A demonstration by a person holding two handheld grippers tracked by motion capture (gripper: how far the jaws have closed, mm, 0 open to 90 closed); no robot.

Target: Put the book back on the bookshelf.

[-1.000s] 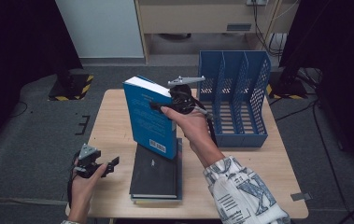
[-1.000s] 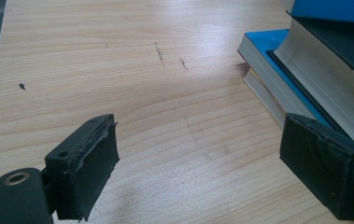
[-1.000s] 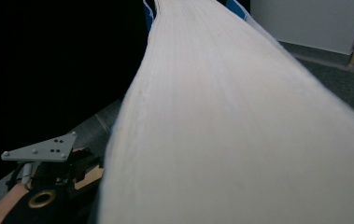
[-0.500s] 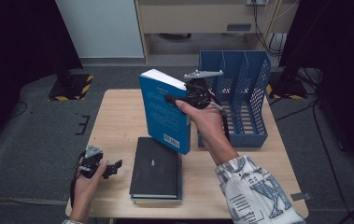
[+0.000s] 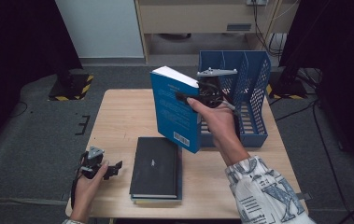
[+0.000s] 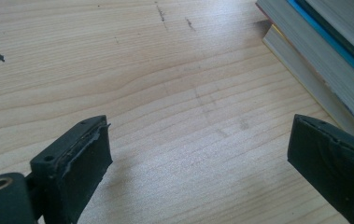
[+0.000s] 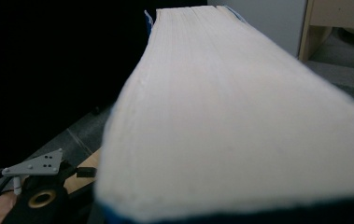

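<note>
A thick blue book [image 5: 174,109] hangs upright above the table, and my right gripper [image 5: 189,99] is shut on its right edge, just left of the blue file rack [image 5: 254,93]. In the right gripper view the book's pale page edge [image 7: 240,116] runs away from the camera. A stack of books with a black one on top [image 5: 156,168] lies flat near the table's front edge. My left gripper [image 5: 113,168] rests at the front left, beside that stack. Its jaws have just been opening and stand wide over bare wood [image 6: 198,172] with nothing between them.
The wooden table [image 5: 123,116] has bare room on its left half. The stack's page edges [image 6: 324,60] lie at the right of the left gripper view. The rack's slots open upward at the back right. Dark floor and cables surround the table.
The right hand has carried the blue book to the right and a little up, toward the rack, and turned it more upright. The left hand has stayed in place.
</note>
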